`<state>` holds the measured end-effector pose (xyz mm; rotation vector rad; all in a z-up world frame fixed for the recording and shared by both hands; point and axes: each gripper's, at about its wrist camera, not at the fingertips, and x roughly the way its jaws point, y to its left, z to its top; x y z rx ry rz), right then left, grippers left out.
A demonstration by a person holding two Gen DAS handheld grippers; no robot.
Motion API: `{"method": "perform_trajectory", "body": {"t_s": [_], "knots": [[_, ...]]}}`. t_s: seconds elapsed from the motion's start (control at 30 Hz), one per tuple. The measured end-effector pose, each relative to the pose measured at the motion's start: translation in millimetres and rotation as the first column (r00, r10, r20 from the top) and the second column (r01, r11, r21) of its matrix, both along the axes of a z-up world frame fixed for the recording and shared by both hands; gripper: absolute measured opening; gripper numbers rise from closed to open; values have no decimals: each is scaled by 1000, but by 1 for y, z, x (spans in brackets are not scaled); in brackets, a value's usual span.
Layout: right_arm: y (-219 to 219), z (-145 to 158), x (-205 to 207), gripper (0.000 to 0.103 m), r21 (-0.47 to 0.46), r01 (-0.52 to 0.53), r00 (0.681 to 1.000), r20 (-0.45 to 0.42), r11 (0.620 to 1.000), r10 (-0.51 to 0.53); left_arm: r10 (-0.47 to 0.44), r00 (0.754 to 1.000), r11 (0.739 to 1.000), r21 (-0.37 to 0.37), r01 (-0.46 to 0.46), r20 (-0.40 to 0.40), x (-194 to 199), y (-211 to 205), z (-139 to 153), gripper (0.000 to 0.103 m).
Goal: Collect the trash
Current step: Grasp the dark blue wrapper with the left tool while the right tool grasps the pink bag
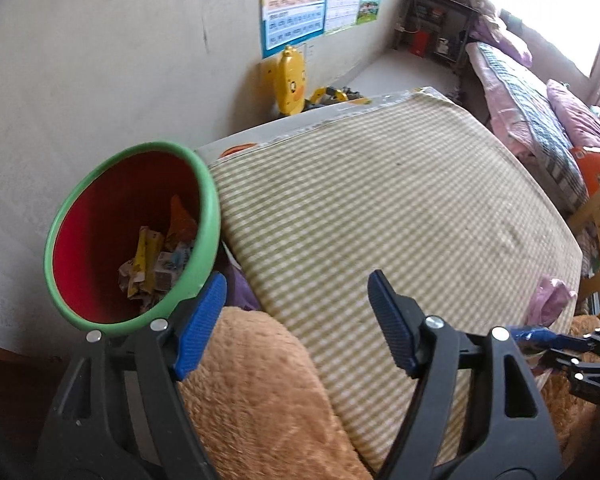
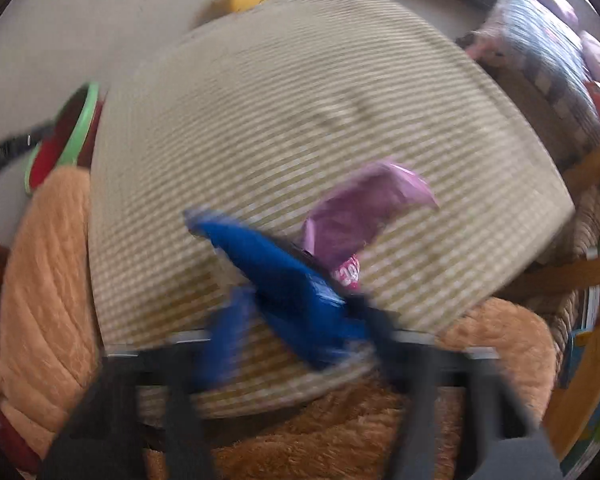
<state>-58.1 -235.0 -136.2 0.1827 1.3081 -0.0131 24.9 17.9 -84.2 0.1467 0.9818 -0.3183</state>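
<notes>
Ahead of my left gripper [image 1: 296, 320], jaws spread and empty, a bin [image 1: 204, 216] holding wrappers [image 1: 156, 264] stands beside the checked cushion [image 1: 380, 208]. Through my blurred right view, the right gripper [image 2: 296, 304] pinches a blue wrapper [image 2: 276, 272]; a pink wrapper [image 2: 364, 208] touches it.

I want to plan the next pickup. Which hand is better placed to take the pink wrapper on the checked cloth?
The right. Its gripper is right at the pink wrapper, though blur hides any grip. The left gripper, jaws open, is beside the bin.

Blue wrapper [image 2: 296, 280] between blurred fingers [image 2: 220, 340]
</notes>
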Motion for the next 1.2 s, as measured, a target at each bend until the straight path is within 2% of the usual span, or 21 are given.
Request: {"method": "perform_trajectory", "body": {"t_s": [0.07, 0.17, 0.2, 0.23, 0.3, 0.37, 0.43, 0.53, 0.6, 0.67, 0.77, 0.9, 1.0, 1.07, 1.1, 1.13, 1.17, 1.2], "knots": [[17, 4, 11, 28, 39, -46, 998, 36, 998, 45, -6, 1000, 1000, 2, 6, 4, -2, -1, 2, 70], [33, 10, 30, 28, 69, -51, 995, 92, 996, 45, 0, 1000, 1000, -2, 0, -6, -4, -3, 1, 70], [36, 10, 35, 32, 82, -50, 994, 103, 995, 42, 1, 1000, 1000, -3, -1, -11, -5, -4, 1, 70], [44, 11, 42, 43, 96, -55, 993, 112, 994, 44, 1, 1000, 1000, -3, -1, -13, -6, -4, 1, 70], [49, 14, 45, 56, 98, -68, 990, 128, 993, 56, -3, 1000, 1000, -7, 3, -21, -7, -4, 0, 70], [48, 21, 43, 56, 76, -61, 987, 155, 995, 49, -4, 1000, 1000, -14, 4, -30, -9, -6, 0, 70], [35, 27, 39, 57, 67, -4, 985, 173, 998, -8, -5, 999, 999, -33, 3, -51, -11, -8, -3, 70], [3, 28, 27, 57, 86, 136, 973, 176, 987, -150, -36, 995, 998, -60, 30, -94, -16, -21, -11, 70], [-18, 25, 17, 59, 103, 247, 951, 164, 964, -261, -92, 989, 995, -56, 86, -114, -22, -38, -17, 70], [-29, 19, 9, 63, 114, 313, 935, 135, 943, -327, -120, 983, 992, -66, 112, -137, -25, -50, -21, 71], [-44, 12, 5, 63, 128, 348, 930, 76, 929, -359, -159, 973, 986, -77, 148, -164, -30, -68, -27, 73], [-50, 13, 6, 71, 108, 353, 930, 65, 929, -361, -213, 974, 977, 2, 214, -84, -35, -82, -24, 76], [-59, 0, 13, 71, 147, 367, 925, 51, 918, -378, -208, 972, 978, -13, 208, -105, -26, -90, -28, 76], [-60, -6, 19, 70, 157, 357, 928, 51, 921, -368, -188, 971, 982, -48, 183, -148, -16, -96, -34, 76], [-59, -10, 23, 63, 148, 346, 933, 52, 927, -356, -175, 970, 984, -60, 168, -166, -13, -99, -36, 76], [-59, -13, 27, 49, 142, 340, 936, 46, 930, -349, -157, 971, 987, -64, 148, -180, -10, -103, -38, 76], [-59, -17, 29, 40, 147, 333, 939, 43, 932, -342, -142, 972, 989, -63, 133, -187, -7, -109, -40, 76], [-59, -18, 28, 24, 159, 323, 941, 47, 933, -334, -132, 973, 991, -60, 123, -189, -4, -115, -41, 76]]}}
